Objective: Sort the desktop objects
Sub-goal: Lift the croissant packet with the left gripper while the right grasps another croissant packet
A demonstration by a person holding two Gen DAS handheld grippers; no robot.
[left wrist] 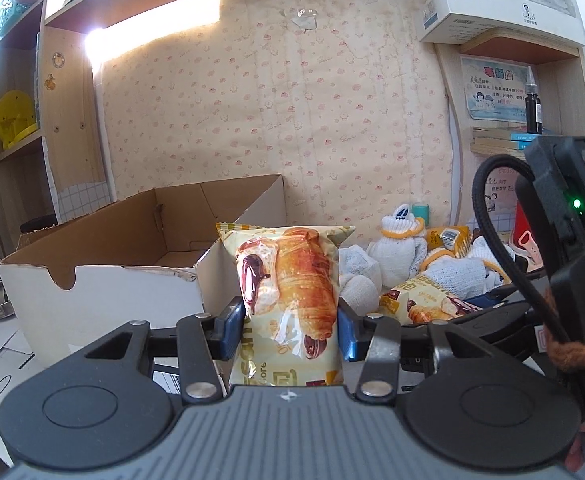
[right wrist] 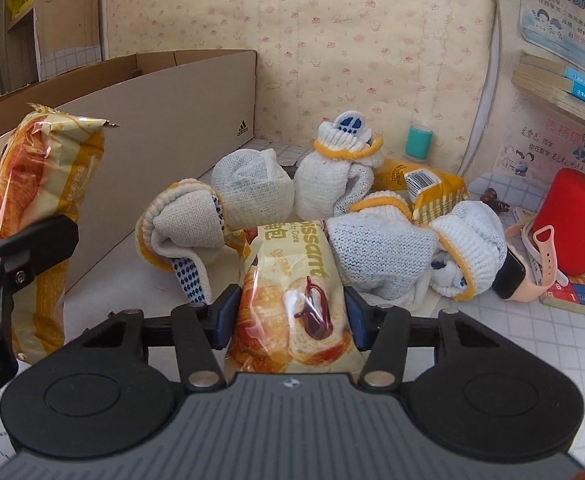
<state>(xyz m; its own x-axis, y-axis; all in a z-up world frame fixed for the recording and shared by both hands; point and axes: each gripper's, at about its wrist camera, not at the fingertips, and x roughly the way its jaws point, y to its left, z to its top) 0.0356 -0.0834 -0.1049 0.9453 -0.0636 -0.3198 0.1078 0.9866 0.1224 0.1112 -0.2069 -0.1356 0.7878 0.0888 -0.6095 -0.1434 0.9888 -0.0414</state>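
Left claw: the left gripper (left wrist: pixel 291 322) is clamping an upright croissant packet (left wrist: pixel 288 280), its blue pads (left wrist: pixel 232 326) pressing in on both sides of the wrapper.
Left pose: it is pointing slightly downward, holding the packet raised just beside the open cardboard box (left wrist: pixel 104 256), whose near right corner is sitting right behind the packet.
Right claw: the right gripper (right wrist: pixel 292 318) is straddling a second croissant packet (right wrist: pixel 292 300); the pads seem to be touching the wrapper on both sides, though how firmly they are squeezing is hard to judge.
Right pose: it is tilting down more steeply toward the desk, with the packet lying lengthwise between the fingers.
Pile: that packet is lying at the front of a heap of rolled white gloves (right wrist: pixel 252 192) with yellow cuffs, a third yellow packet (right wrist: pixel 424 184) showing behind them.
Surroundings: a red container (right wrist: pixel 572 224) and a pink-strapped watch (right wrist: pixel 528 268) are sitting at the right edge of the desk.
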